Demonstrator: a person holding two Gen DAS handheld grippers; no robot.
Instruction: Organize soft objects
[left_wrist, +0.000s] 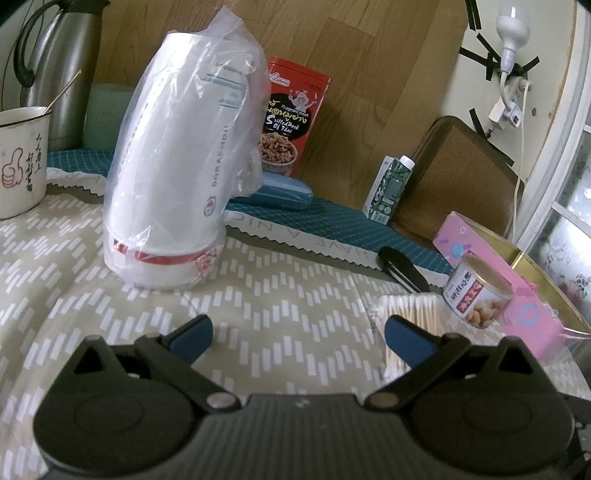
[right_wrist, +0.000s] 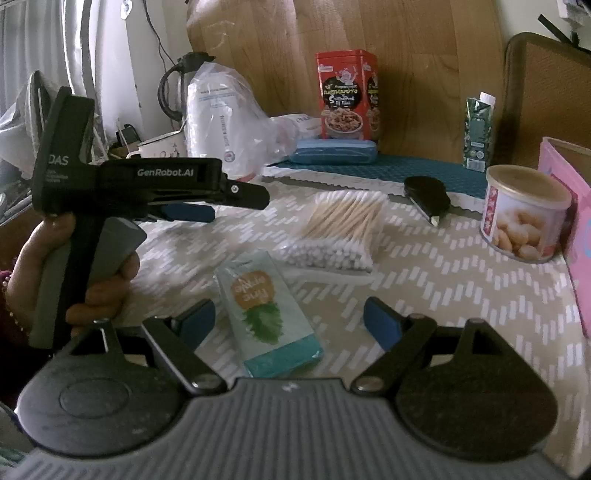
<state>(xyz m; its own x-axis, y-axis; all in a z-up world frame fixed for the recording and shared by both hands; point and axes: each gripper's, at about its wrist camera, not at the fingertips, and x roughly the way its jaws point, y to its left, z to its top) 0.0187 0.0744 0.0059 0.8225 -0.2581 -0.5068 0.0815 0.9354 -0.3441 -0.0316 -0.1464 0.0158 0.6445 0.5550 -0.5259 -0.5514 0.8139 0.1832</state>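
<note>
Two handheld grippers hang over a table spread with a pale zigzag-patterned cloth (right_wrist: 461, 291), each with its jaws spread wide and nothing between them. The right gripper (right_wrist: 290, 319) sits just above one tissue pack (right_wrist: 267, 314) printed with a pineapple, which lies flat on the cloth in the gap between the blue pads (right_wrist: 378, 323), touched by neither. Just beyond it lies one clear bag of cotton swabs (right_wrist: 338, 230), its wooden stems fanned toward the far side. The left gripper (left_wrist: 297, 334), gripped by a hand (right_wrist: 74, 266) at the left of the right wrist view, holds nothing and points over bare cloth, with the swab bag close beside its right pad. One stack of white paper cups (left_wrist: 170, 177) wrapped in a loose plastic sleeve stands leaning ahead of it. Around them stand one red snack tin (right_wrist: 347, 96), one blue case (right_wrist: 334, 152), one green carton (right_wrist: 478, 134), one small can (right_wrist: 524, 214), one black stapler (right_wrist: 426, 195), one white enamel mug (left_wrist: 22, 162), one steel kettle (left_wrist: 62, 74) and one pink box (left_wrist: 491, 280) at the right edge.
</note>
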